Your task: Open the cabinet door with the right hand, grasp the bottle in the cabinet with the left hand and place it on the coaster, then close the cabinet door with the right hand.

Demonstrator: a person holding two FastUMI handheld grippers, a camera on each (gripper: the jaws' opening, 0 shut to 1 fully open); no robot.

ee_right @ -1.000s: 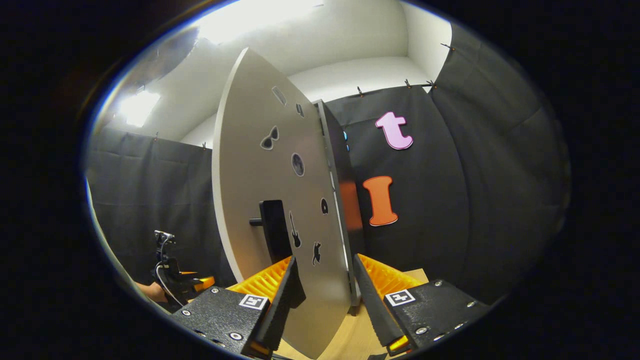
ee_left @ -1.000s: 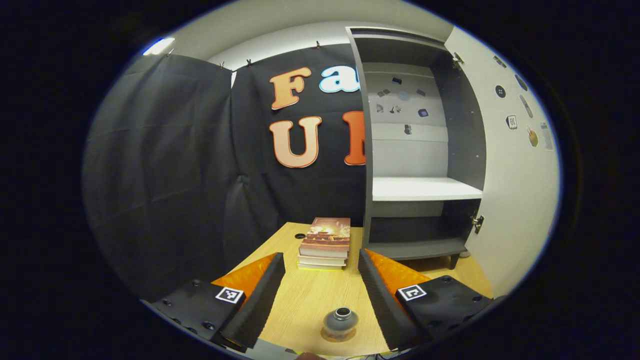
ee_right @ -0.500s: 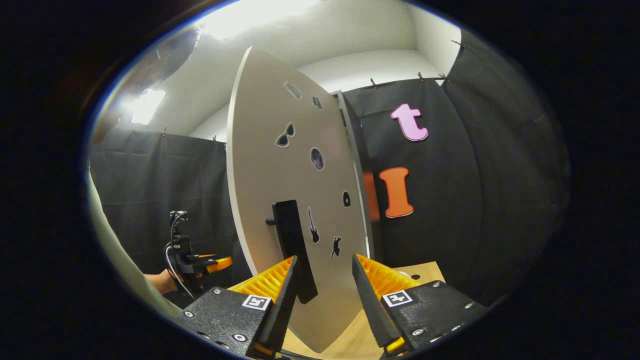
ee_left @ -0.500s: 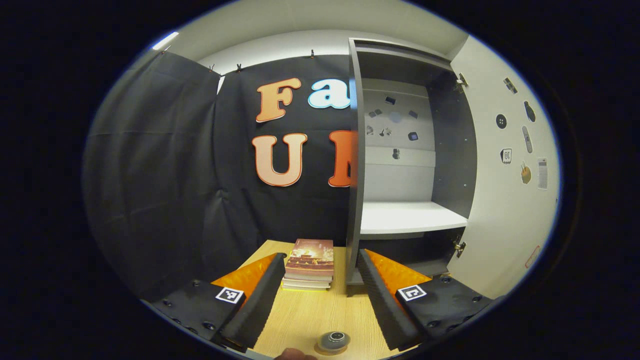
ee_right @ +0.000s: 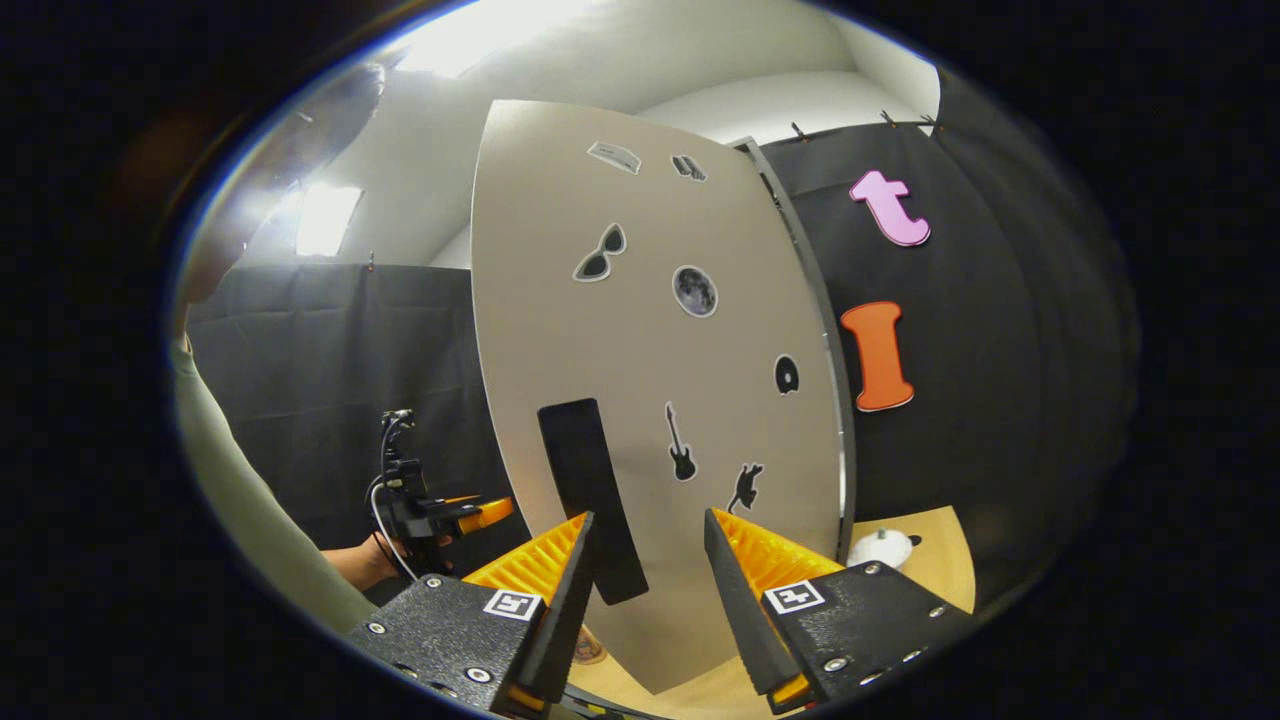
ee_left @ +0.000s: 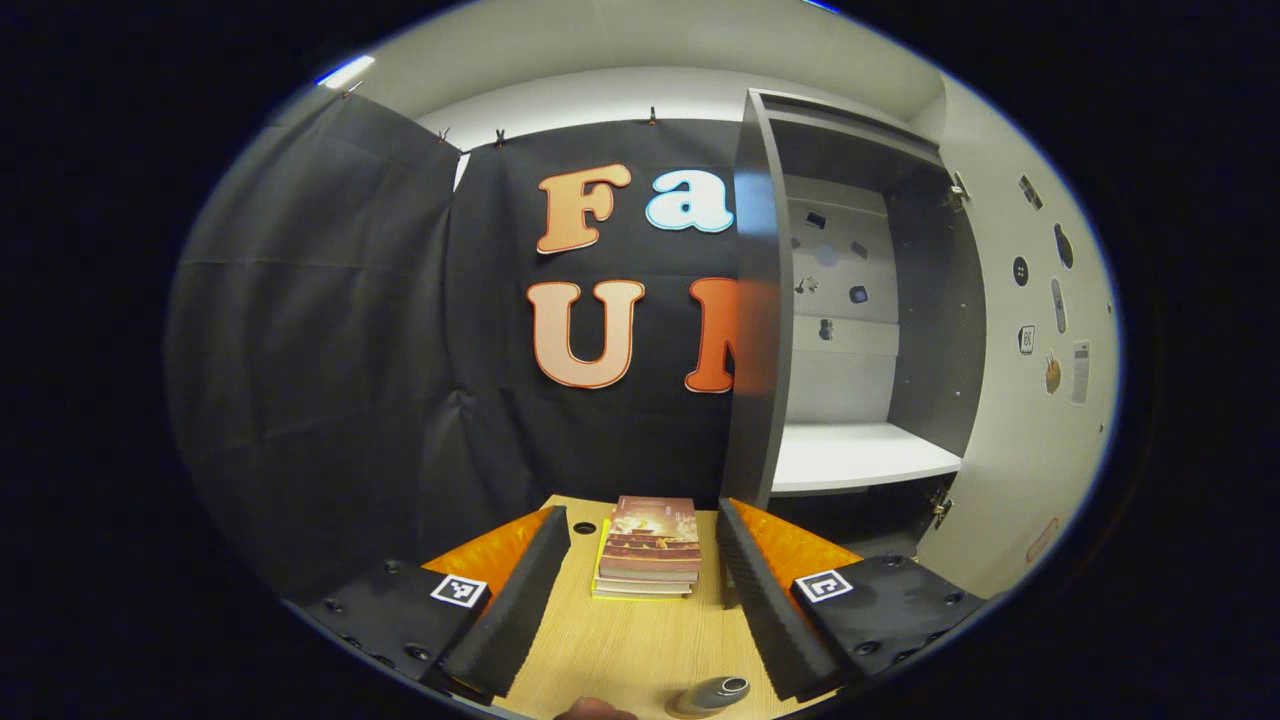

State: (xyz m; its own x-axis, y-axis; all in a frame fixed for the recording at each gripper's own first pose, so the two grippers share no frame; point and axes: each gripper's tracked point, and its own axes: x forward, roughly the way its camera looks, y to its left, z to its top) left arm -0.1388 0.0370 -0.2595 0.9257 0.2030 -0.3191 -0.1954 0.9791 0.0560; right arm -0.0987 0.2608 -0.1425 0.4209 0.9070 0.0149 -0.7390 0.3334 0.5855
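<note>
I am facing the cabinet door [ee_right: 650, 400], a stiff light panel best pushed near its handle [ee_right: 590, 500]; my right gripper [ee_right: 645, 590] is hanging open, empty; the small, likely slippery bottle [ee_left: 712, 695] is sitting on the table [ee_left: 640, 640] below my open left gripper [ee_left: 640, 590].

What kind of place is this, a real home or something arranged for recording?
Probably a staged recording booth, not a home. Black cloth hangs clipped around a wooden table, which holds a small grey cabinet and a stack of books. A person's hand holds the left gripper.
</note>
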